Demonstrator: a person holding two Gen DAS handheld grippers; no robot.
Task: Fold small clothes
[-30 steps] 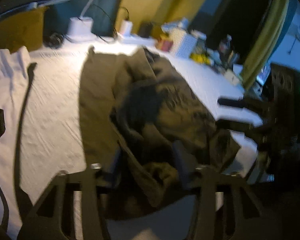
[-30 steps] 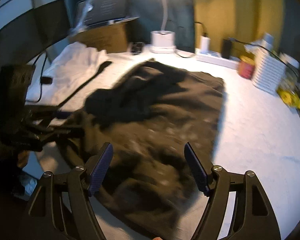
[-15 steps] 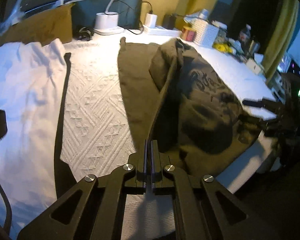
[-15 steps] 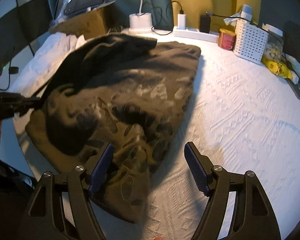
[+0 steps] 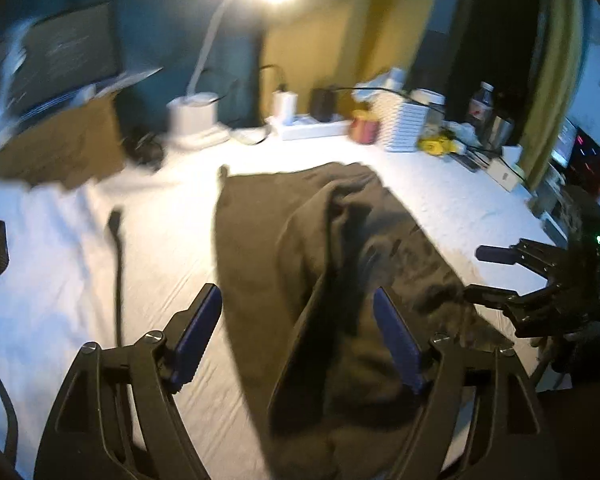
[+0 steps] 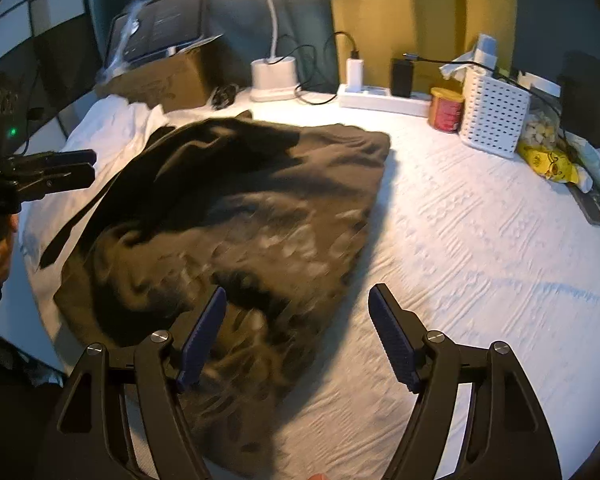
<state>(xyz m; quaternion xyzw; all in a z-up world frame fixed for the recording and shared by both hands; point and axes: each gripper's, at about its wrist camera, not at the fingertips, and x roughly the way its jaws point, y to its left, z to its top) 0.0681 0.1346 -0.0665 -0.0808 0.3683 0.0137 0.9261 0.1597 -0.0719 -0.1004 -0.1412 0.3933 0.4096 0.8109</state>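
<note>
A dark olive garment (image 5: 284,232) (image 6: 260,208) lies crumpled on the white textured cover (image 5: 80,280) (image 6: 480,248), one side folded over itself. My left gripper (image 5: 296,296) hovers above its near fold with the jaws opening; the blue pads (image 5: 198,334) touch no fabric. In the right wrist view the left gripper (image 6: 80,168) sits at the garment's left edge. My right gripper (image 6: 298,294) stands open over the garment's near right corner, holding nothing. From the left wrist view the right gripper (image 5: 488,274) shows at the garment's right side.
Along the back stand a lamp base (image 6: 272,76), a power strip (image 6: 380,98), a red can (image 6: 446,110) and a white perforated basket (image 6: 494,116). A cardboard box (image 6: 160,80) and white cloth (image 6: 112,128) lie at back left. A black strap (image 5: 118,264) crosses the cover.
My left gripper, shut on the garment's fold half a second ago, has opened and lifted off it. The garment has settled lower and flatter. My right gripper stayed open and shifted slightly.
</note>
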